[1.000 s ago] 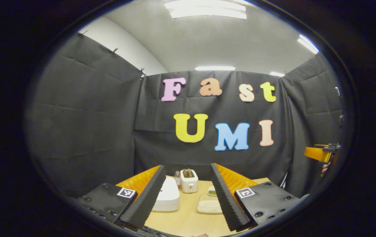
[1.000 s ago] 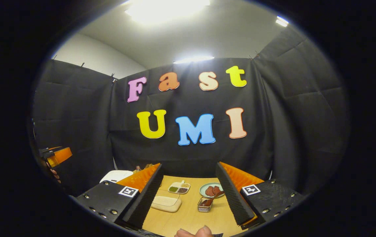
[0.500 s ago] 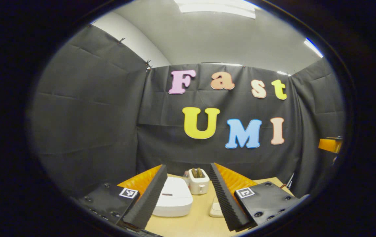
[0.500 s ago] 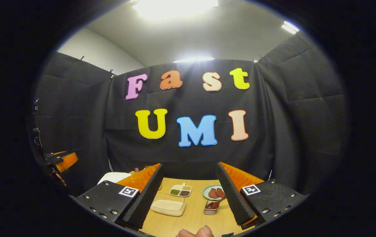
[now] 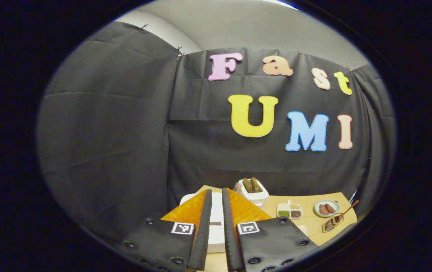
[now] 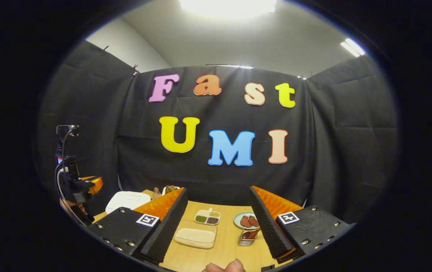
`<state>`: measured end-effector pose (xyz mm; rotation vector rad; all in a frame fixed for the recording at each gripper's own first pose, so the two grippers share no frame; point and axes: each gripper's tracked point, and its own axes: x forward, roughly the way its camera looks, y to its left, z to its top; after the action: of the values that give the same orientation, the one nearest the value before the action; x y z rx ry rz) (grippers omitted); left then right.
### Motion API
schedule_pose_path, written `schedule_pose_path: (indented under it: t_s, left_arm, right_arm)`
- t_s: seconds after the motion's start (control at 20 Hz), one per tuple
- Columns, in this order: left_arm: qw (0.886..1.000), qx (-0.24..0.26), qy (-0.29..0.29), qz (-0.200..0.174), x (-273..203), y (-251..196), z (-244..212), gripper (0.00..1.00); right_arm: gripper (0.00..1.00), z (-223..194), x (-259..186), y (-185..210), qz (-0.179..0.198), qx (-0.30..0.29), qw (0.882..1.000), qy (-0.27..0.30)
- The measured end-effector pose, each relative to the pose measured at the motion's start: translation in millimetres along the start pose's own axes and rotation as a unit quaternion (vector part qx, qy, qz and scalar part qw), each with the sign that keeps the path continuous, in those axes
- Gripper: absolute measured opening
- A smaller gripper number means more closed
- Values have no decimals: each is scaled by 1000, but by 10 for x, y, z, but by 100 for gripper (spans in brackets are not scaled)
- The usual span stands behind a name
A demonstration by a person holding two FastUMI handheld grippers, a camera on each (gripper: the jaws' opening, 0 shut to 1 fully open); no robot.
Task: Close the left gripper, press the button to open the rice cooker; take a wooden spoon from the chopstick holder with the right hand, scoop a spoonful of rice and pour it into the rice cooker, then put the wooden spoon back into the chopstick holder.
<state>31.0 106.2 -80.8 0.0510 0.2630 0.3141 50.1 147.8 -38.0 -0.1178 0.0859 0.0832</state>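
Left gripper view: the left tongs (image 5: 216,226) are pressed nearly together, empty, over the white rice cooker (image 5: 216,230), whose lid is down, near the worktop's (image 5: 306,200) left edge. Beyond stands a toaster (image 5: 253,190). Right gripper view: the right tongs (image 6: 217,221) are spread wide and empty above a lidded rice container (image 6: 195,238); the chopstick holder (image 6: 246,237) with the wooden spoon (image 6: 251,233) stands beside the right finger.

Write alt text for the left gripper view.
The left gripper has its fingers nearly closed, aimed at a white rice cooker on a wooden table. A toaster stands behind; small food dishes sit rightward.
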Motion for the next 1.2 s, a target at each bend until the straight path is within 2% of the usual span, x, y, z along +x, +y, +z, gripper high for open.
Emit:
schedule_pose_path:
  t_s: [0.25,0.45,0.55,0.8,1.0,1.2]
  left_arm:
    - [997,4,74,24,81,109,-354,11]
    - [987,37,148,54,99,208,-724,9]
    - [982,27,175,59,39,207,-805,10]
    - [974,37,205,86,94,251,-988,10]
    - [969,33,230,87,87,225,-1112,10]
    - [971,65,208,93,171,298,-1070,10]
  right_arm:
    - [98,-57,109,196,8,-14,1000,16]
    - [99,-112,209,291,17,-19,999,26]
    - [99,-187,267,311,19,-17,999,38]
    - [99,-311,365,389,32,-3,998,60]
    - [98,-334,392,375,33,-6,997,62]
    - [99,-390,387,326,28,-10,997,67]
